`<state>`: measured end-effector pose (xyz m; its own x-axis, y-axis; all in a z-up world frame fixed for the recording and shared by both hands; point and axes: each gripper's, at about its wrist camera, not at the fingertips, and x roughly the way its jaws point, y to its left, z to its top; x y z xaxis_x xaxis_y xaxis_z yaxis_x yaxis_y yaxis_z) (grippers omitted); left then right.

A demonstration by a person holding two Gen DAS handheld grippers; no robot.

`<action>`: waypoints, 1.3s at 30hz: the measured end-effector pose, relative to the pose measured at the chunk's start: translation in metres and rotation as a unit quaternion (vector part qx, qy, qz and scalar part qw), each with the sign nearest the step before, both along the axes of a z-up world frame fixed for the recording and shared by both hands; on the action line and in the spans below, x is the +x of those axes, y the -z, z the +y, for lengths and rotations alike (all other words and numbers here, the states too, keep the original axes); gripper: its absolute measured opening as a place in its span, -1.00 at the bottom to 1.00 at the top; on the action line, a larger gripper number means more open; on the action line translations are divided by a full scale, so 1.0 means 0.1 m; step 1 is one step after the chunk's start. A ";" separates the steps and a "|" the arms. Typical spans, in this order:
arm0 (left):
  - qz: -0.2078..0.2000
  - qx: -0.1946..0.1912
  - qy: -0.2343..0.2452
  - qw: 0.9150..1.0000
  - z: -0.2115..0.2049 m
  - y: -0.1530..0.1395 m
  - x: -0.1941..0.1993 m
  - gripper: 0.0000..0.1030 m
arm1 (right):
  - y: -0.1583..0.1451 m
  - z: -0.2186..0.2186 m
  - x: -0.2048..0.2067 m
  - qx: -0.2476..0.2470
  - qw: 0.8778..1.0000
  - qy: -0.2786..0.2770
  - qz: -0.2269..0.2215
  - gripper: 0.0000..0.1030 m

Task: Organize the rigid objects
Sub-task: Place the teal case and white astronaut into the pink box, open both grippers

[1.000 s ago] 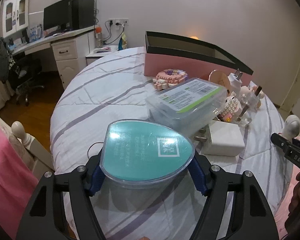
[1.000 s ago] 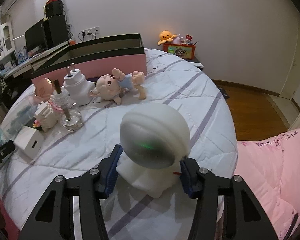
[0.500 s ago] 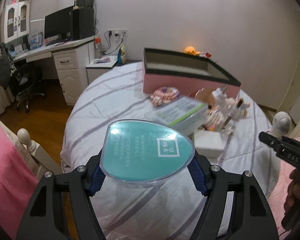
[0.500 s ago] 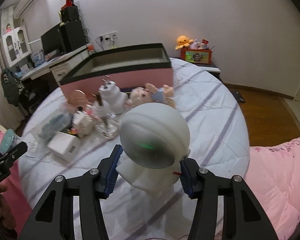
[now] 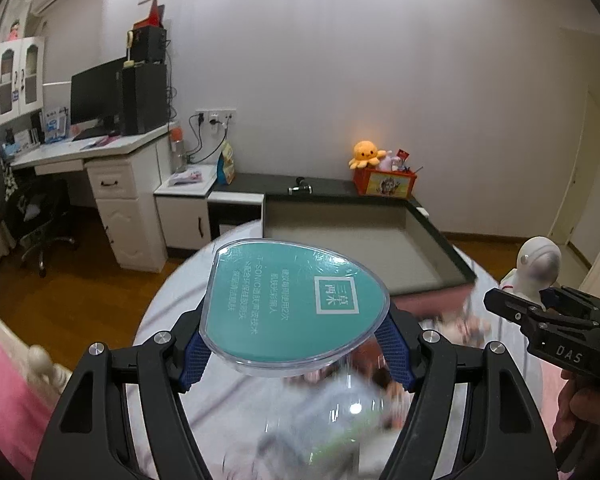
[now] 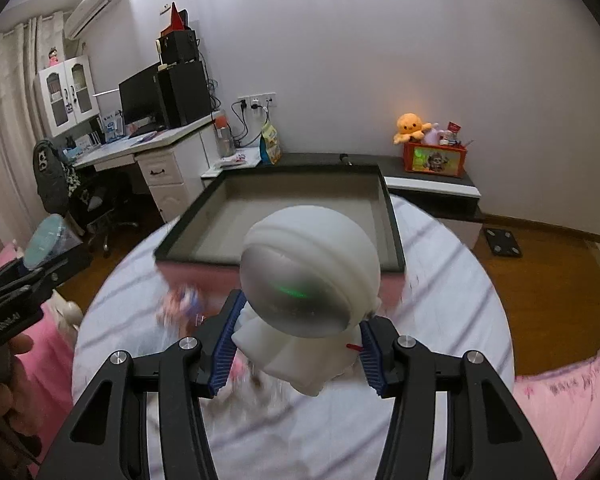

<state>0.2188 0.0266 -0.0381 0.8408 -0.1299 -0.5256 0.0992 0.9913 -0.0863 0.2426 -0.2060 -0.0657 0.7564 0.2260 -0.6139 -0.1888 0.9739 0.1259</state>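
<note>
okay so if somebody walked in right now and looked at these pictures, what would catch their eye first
Probably the teal heart-shaped box, clamped in the left hand-held gripper and filling the middle of its view. Next, the white astronaut figure with a green glint in its visor, gripped by the right hand-held gripper. Beyond both sits the pink storage box on the striped bed, open and empty.

Left gripper: jaws clamped on the sides of a teal case, held level and raised in the air. Right gripper: jaws closed on an astronaut figure, also held aloft. Both grippers side by side, pointing forward, each in a bare hand.
</note>
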 end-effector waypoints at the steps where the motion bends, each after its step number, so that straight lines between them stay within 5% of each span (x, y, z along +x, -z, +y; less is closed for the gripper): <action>1: 0.000 0.002 0.001 1.000 -0.03 -0.02 0.10 0.41 | -0.03 0.00 0.13 -0.001 1.000 0.000 0.001 0.04; 11: 0.066 0.017 0.020 0.997 -0.40 0.24 1.22 0.41 | 0.31 0.07 1.25 0.004 0.996 -0.006 0.087 0.04; 20: 0.107 0.028 0.030 0.993 -0.62 0.43 1.52 0.42 | 0.57 0.03 1.51 -0.001 0.991 0.000 0.134 0.05; 21: 0.108 0.028 0.029 0.993 -0.61 0.42 1.52 0.44 | 0.59 0.03 1.53 -0.004 0.991 -0.002 0.136 0.09; 24: 0.102 0.027 0.021 0.994 -0.56 0.37 1.48 0.78 | 0.60 0.01 1.55 -0.007 0.990 -0.009 0.140 0.68; 27: 0.092 0.029 0.016 0.995 -0.51 0.32 1.38 1.00 | 0.56 -0.02 1.51 -0.008 0.991 -0.009 0.134 0.68; 39: 0.050 0.036 0.000 0.998 -0.25 0.04 0.47 1.00 | 0.14 -0.21 0.66 0.038 0.997 0.021 0.070 0.83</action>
<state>0.2661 0.0020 -0.0423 0.7831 -0.0896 -0.6154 0.0941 0.9952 -0.0251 0.3081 -0.2273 -0.0801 0.6745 0.2465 -0.6959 -0.1237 0.9670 0.2226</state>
